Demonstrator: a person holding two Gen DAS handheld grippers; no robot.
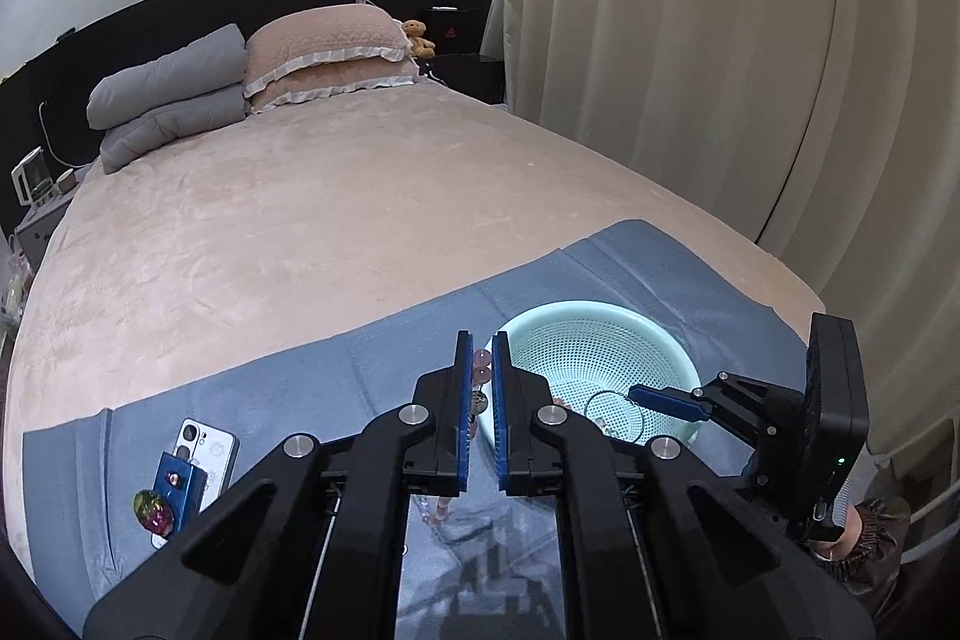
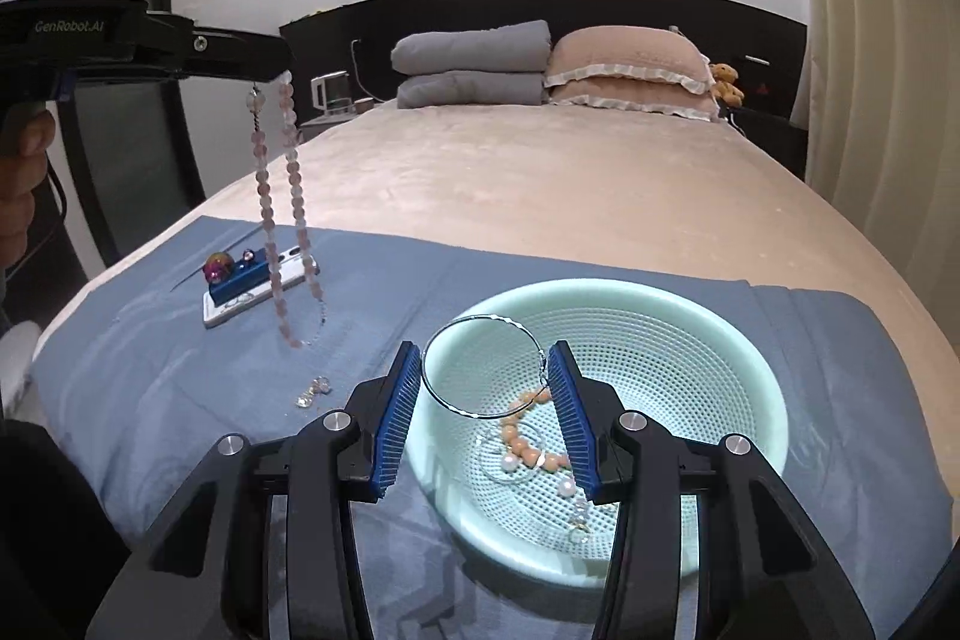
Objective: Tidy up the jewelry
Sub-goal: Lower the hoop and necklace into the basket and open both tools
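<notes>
1. On the blue-grey cloth [image 2: 180, 370] spread across the foot of the beige-covered bed [image 1: 300, 220], two grippers are working at once.
2. Left gripper [image 1: 482, 376]: jaws drawn narrow, pinching one long strand of pale pink beads [image 2: 291, 196], which hangs in a loop with its lowest beads down near the cloth.
3. Right gripper [image 2: 480, 382]: jaws spread fairly wide, and one thin silver wire hoop [image 2: 480, 367] sits between the blue pads; it touches the right pad, but whether it is truly gripped I cannot tell.
4. That hoop hovers over the near-left rim of one round mint-green perforated plastic basket [image 2: 708, 340] standing on the cloth.
5. Down in the basket: one peach-coloured bead bracelet [image 2: 528, 436], two white pearls [image 2: 510, 462], and some fine silvery pieces too small to count.
6. Left of the basket, one small clear crystal trinket [image 2: 313, 391] lies loose on the cloth.
7. Further left, one white smartphone [image 1: 207, 451] lies flat, with one blue block [image 1: 177, 490] on top and one iridescent pink-green ball [image 1: 154, 511] just beside it.
8. Up at the headboard: two grey pillows [image 1: 168, 100], two pink frilled pillows [image 1: 330, 58], one brown teddy bear [image 1: 419, 37].
</notes>
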